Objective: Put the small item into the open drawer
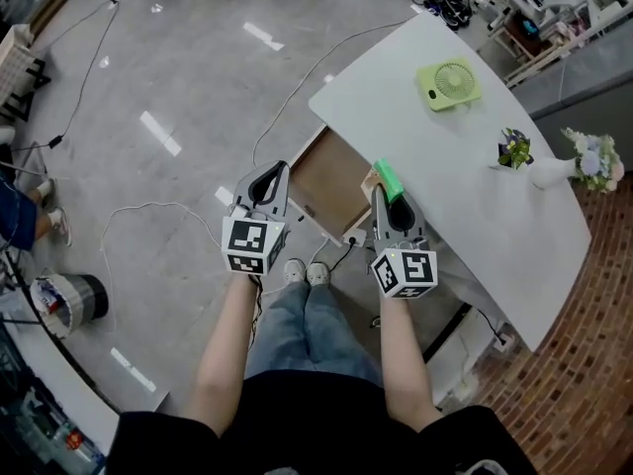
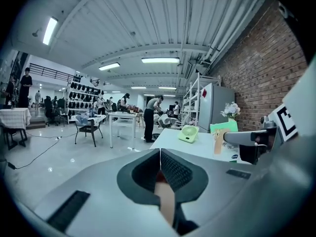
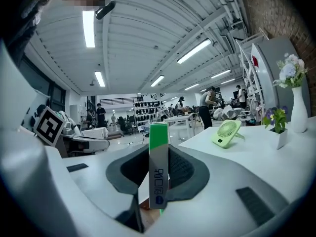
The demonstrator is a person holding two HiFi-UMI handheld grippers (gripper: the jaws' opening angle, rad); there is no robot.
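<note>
In the head view the wooden drawer (image 1: 326,181) stands pulled out from the near-left edge of the white table (image 1: 465,196). My right gripper (image 1: 381,194) is shut on a small green-and-white box (image 1: 389,180), held upright at the drawer's right rim. The right gripper view shows that box (image 3: 158,164) clamped between the pads of the right gripper (image 3: 159,154). My left gripper (image 1: 269,170) hovers just left of the drawer, and in its own view the left gripper (image 2: 159,157) has its jaws together with nothing between them.
A green desk fan (image 1: 448,84) lies on the table's far part. A small potted plant (image 1: 513,149) and a white vase of flowers (image 1: 569,166) stand near the brick wall. Cables run over the grey floor (image 1: 178,97), and a bucket (image 1: 64,303) sits at the left.
</note>
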